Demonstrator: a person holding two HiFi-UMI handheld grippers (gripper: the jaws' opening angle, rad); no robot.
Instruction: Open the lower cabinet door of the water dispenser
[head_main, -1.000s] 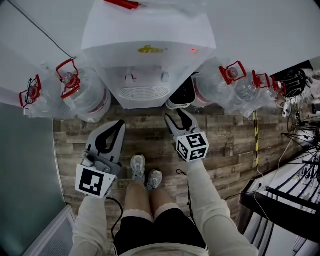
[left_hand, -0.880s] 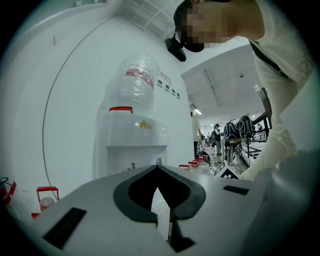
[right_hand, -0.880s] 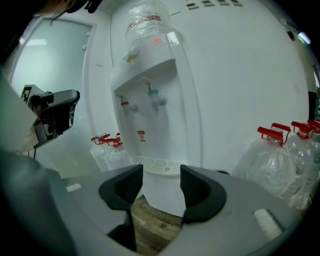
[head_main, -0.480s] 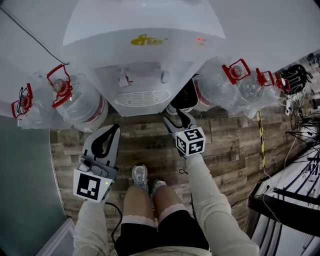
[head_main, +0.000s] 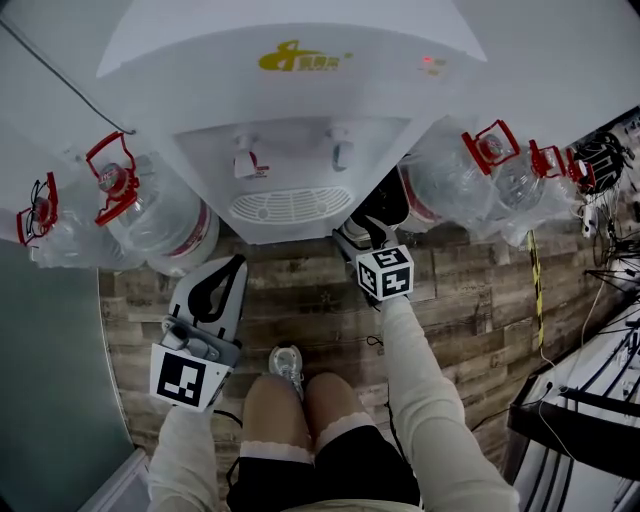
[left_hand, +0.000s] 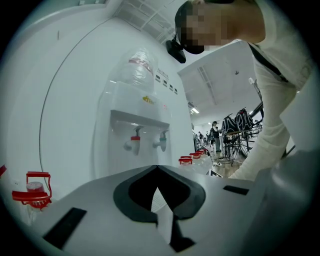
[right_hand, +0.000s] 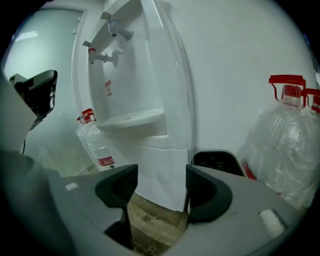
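Note:
The white water dispenser (head_main: 290, 110) stands against the wall, with two taps and a drip tray. Its lower cabinet door (right_hand: 162, 155) is shut and shows only in the right gripper view, below the tray. My right gripper (right_hand: 160, 182) is low at the dispenser's right front corner (head_main: 368, 235). Its jaws are opening, and the door's lower right edge shows through the gap with neither pad pressing on it. My left gripper (head_main: 237, 263) hangs left of the dispenser's front, above the wooden floor. It is shut and empty (left_hand: 157, 168), pointing at the dispenser (left_hand: 135, 135).
Large water bottles with red handles stand left (head_main: 150, 215) and right (head_main: 455, 185) of the dispenser. A black bin (right_hand: 217, 160) sits by its right side. Cables and black racks (head_main: 590, 400) crowd the far right. The person's legs and a shoe (head_main: 287, 362) are below.
Both grippers have sunk lower and the head has come closer to the dispenser. The right gripper has moved in to the dispenser's right corner.

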